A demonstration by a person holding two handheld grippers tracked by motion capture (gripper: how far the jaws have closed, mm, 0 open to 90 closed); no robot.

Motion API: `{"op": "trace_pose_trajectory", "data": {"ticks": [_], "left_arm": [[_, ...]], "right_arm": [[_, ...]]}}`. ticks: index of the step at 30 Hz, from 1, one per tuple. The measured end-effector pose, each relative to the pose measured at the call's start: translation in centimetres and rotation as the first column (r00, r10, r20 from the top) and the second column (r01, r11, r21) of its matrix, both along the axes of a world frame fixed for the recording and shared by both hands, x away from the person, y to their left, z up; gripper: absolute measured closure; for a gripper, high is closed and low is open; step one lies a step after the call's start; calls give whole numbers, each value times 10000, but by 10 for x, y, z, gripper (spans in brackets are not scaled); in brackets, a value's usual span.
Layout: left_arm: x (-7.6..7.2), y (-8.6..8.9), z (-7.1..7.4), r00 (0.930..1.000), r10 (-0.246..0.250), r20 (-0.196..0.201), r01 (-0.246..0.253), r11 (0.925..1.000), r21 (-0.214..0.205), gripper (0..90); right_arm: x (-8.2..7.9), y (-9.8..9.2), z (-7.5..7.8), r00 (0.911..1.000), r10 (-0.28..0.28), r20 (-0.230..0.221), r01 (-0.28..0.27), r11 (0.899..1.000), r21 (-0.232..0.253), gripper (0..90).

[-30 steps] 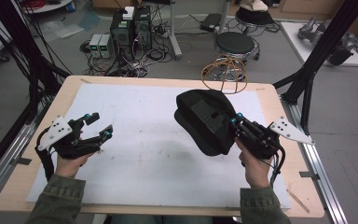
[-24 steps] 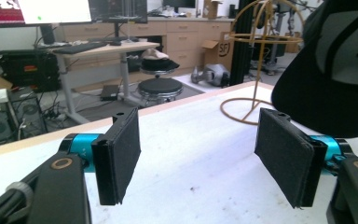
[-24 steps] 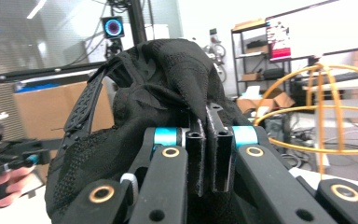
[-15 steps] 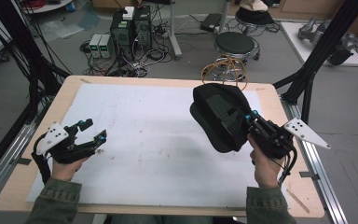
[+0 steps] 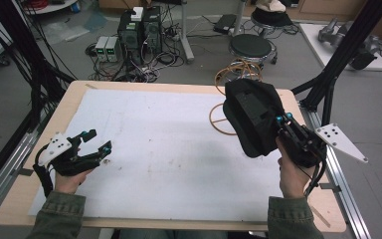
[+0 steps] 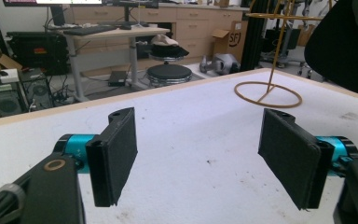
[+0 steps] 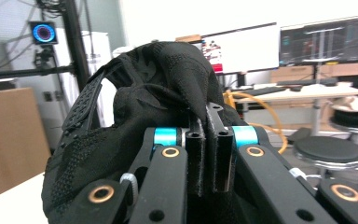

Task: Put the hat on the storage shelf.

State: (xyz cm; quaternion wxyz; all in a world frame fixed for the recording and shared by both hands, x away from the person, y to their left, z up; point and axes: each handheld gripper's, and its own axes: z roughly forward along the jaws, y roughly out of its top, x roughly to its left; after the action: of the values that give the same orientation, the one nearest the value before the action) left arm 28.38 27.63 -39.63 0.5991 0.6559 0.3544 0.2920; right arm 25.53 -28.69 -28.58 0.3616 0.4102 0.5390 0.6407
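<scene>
The right gripper is clamped on a fold of a black cap, its jaws pressed nearly together on the fabric, and the cap is carried clear of the table, just above and beside a yellow wire stand at the far right of the white mat. The left gripper is held low over the mat, well apart from the stand on the opposite side; its jaws have just been opening further, and nothing is seen between them.

The work is judged to be in its middle part: the cap has been picked up and brought near the stand, but it is not yet set on it. Left to do, by this reading, is lowering the cap over the stand's top ring and letting go (the left gripper seems to have no part in that at present).

From the high view the whole layout is given: cap, stand's base ring and both hands against the mat. In the right gripper view the grip itself is shown close, the two pads pinching the mesh fabric, with the cap's strap at the side. In the left gripper view the stand's upright rod and base ring are seen from table level, with the cap's dark bulk hanging beside its upper part.
</scene>
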Motion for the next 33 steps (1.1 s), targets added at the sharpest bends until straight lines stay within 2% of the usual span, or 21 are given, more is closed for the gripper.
{"op": "trace_pose_trajectory", "data": {"ticks": [4, 9, 14, 21, 25, 26, 28, 33], "left_arm": [[1, 1, -2, 9999, -85, -88, 84, 10000, -50, 274], [1, 1, -4, 9999, -27, -144, 25, 9999, -123, 274], [2, 0, -7, 9996, 8, -274, -13, 9999, -169, 274], [0, 1, -9, 9997, 88, -217, -89, 10000, -20, 269], [-3, 5, -13, 9988, 406, -288, -402, 9991, 142, 253], [-3, 6, -15, 9979, 564, -313, -558, 9982, 213, 241], [-6, 9, -21, 9905, 1313, -404, -1299, 9909, 353, 232], [-10, 13, -26, 9731, 2265, -417, -2247, 9734, 445, 202]], "right_arm": [[1, -5, 3, 9986, -535, -3, 535, 9984, 152, 872], [2, -7, 7, 9913, -1313, 53, 1312, 9913, 96, 872], [6, -8, 12, 9889, -1484, 101, 1484, 9889, 11, 872], [7, -17, 16, 9780, -2079, 166, 2077, 9781, 90, 873], [5, -20, 20, 9714, -2358, 269, 2358, 9718, 17, 872], [5, -21, 21, 9688, -2456, 317, 2458, 9693, -9, 872], [5, -21, 24, 9641, -2633, 355, 2634, 9647, 20, 872], [10, -22, 29, 9504, -3073, 482, 3071, 9516, 125, 872]]}}
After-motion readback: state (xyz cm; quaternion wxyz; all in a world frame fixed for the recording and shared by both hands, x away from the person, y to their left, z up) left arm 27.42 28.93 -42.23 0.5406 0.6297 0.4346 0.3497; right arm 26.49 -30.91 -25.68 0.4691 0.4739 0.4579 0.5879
